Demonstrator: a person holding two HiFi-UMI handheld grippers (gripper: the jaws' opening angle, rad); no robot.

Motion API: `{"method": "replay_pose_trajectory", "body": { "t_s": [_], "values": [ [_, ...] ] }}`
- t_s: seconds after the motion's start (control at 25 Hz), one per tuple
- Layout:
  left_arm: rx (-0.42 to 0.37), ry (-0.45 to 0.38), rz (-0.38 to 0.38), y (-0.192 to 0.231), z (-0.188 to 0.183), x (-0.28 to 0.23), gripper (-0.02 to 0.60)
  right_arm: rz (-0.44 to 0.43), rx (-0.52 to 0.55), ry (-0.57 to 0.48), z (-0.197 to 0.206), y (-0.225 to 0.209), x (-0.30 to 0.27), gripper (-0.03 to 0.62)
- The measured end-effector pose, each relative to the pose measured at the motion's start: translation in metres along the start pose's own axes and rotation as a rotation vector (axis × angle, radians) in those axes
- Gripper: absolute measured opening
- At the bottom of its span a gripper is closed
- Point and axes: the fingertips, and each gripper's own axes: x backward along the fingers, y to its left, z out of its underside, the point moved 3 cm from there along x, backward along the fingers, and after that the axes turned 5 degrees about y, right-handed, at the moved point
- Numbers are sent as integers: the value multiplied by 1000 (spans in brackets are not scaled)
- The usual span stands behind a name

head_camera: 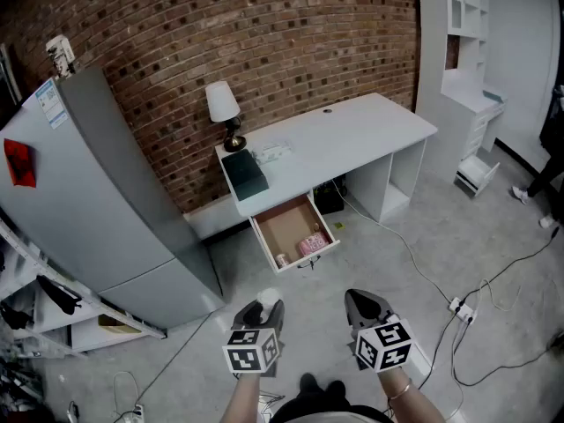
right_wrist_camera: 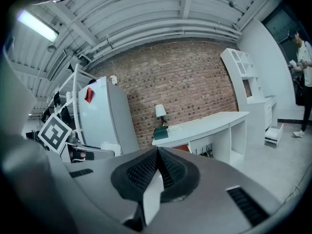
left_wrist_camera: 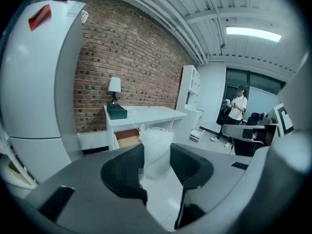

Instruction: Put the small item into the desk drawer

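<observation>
Two grippers low in the head view, both well short of the desk (head_camera: 370, 130).

- left gripper (head_camera: 262, 314): jaws clamped on one small white plastic packet (left_wrist_camera: 155, 147). It sits upright between the pads and its crinkled top sticks out above them. So the packet is in the left gripper over the floor, not in the drawer.
- right gripper (head_camera: 368, 305): jaws pressed together, nothing between them.

Counts:
- 1 white desk against the brick wall.
- 1 drawer (head_camera: 269, 227), pulled out under the desk's left end, brown bottom visible.
- 2 things in the drawer: 1 pink packet (head_camera: 313, 243) and 1 smaller piece (head_camera: 282, 260) near the front left corner; can't tell what it is.
- On the desktop: 1 lamp (head_camera: 222, 111) with a white shade, 1 dark green box (head_camera: 244, 173) just in front of it, and some pale clutter (head_camera: 273, 153) to the right of the box.
- 1 grey fridge (head_camera: 88, 192) left of the desk, red sticker on its side.
- 1 white shelf unit (head_camera: 467, 25) right of the desk.
- 1 power strip (head_camera: 460, 307) on the floor with cables running off it.
- 1 person (left_wrist_camera: 237, 108) standing in the background, seen in the left gripper view.
</observation>
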Motion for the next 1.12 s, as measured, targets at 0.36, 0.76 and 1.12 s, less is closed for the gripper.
{"method": "replay_pose_trajectory", "body": {
  "t_s": [0.36, 0.76, 1.12],
  "values": [
    [-13, -18, -10, -13, 2, 12, 184, -24, 5, -29, 1, 2, 19, 6],
    [-9, -47, -49, -14, -3, 12, 184, -18, -19, -32, 4, -14, 21, 6],
    [-19, -27, -58, 2, -26, -23, 184, -19, -48, -19, -9, -32, -16, 7]
  ]
}}
